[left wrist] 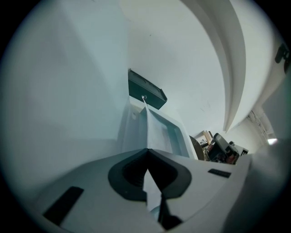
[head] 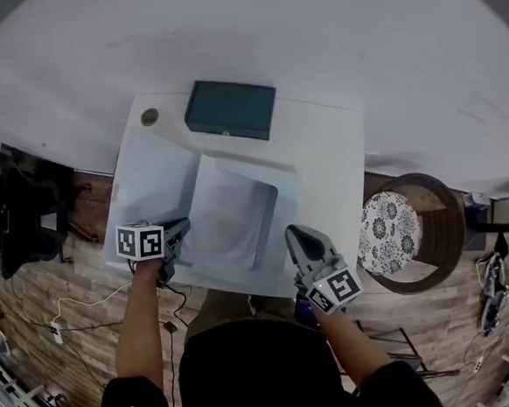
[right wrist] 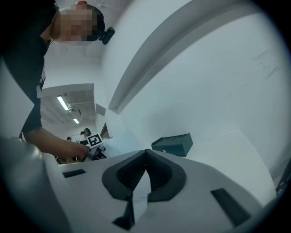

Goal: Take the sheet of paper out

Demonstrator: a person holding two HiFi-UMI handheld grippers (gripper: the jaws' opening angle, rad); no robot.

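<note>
Left claw [head: 180,236]: yours, clamped on the near left edge of the sheet of paper [head: 229,213].
Right claw [head: 294,235]: tips together, at the folder's [head: 274,227] near right.
Sheet of paper: in the open folder, mid-table [head: 329,148].
Green box [head: 230,110]: far side.

white table [head: 329,153] with green box [head: 230,110], white tray [head: 283,206]

Left gripper [head: 180,232] grips the sheet of paper [head: 229,213] over the table [head: 330,157]; right gripper [head: 297,237] sits nearby.

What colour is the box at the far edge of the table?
Dark teal green box; the head view shows it best.
</note>
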